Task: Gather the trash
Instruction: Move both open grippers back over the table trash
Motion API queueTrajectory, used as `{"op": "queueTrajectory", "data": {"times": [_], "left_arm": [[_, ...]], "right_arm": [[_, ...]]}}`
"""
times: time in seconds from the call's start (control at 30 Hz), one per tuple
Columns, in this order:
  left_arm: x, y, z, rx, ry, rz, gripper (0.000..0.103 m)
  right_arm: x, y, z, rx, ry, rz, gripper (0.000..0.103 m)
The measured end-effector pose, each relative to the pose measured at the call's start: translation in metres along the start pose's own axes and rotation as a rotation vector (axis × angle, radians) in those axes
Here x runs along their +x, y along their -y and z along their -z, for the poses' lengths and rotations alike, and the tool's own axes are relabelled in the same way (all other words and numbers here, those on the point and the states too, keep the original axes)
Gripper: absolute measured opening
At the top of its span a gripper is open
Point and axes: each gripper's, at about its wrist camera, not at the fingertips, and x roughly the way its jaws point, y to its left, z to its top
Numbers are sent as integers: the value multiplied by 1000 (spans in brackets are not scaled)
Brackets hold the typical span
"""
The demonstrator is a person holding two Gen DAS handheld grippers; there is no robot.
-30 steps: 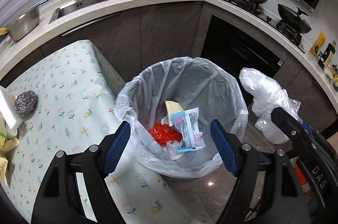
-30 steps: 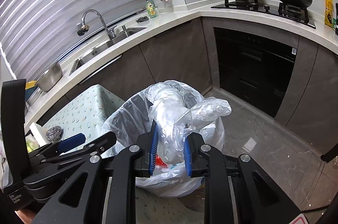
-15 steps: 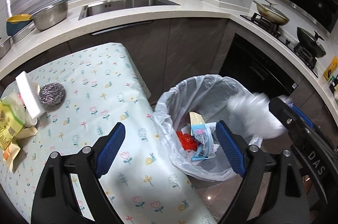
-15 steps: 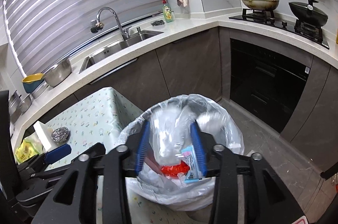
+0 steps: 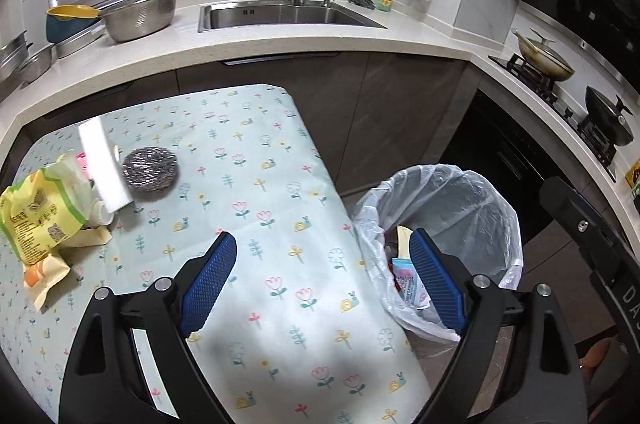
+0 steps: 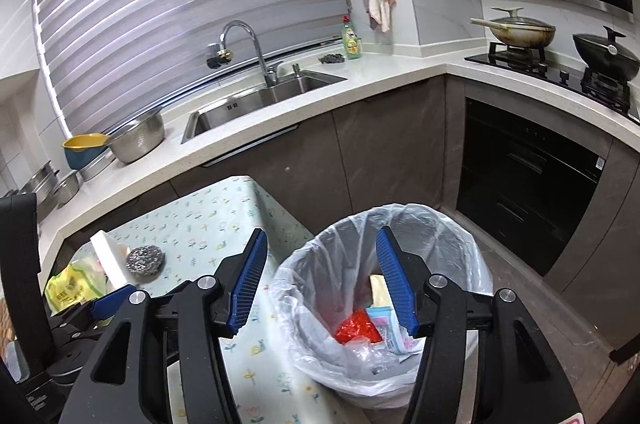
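The left gripper (image 5: 322,280) stands wide and empty above the flower-printed tablecloth (image 5: 248,183). The right gripper (image 6: 318,284) has its jaws opening, nothing between them, over the round bin lined with a translucent white plastic bag (image 6: 460,236). Inside the bin lie crumpled clear plastic (image 6: 368,354), a red crinkled wrapper (image 6: 356,330) and a pale blue packet (image 6: 386,328). Farther off on the cloth sit a yellow-green printed pouch (image 5: 38,212), a white rectangular block (image 5: 104,163) and a steel-wool scouring ball (image 5: 150,169).
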Motion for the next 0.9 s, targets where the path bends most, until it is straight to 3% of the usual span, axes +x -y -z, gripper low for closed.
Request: {"op": "queueTrajectory", "data": {"times": [0.4,0.5,0.9], "left_arm": [[-30,-73,1,-98,48,-85,85],[-37,-94,2,-115,49,-112,90],[-62,-188,21,-192,70,-219,90]], "right_arm": [[-1,-71,8,-86,-20,-100,56],[0,-92,13,-113,-35,-125,55],[11,-167,42,-204,-96,-205,55]]}}
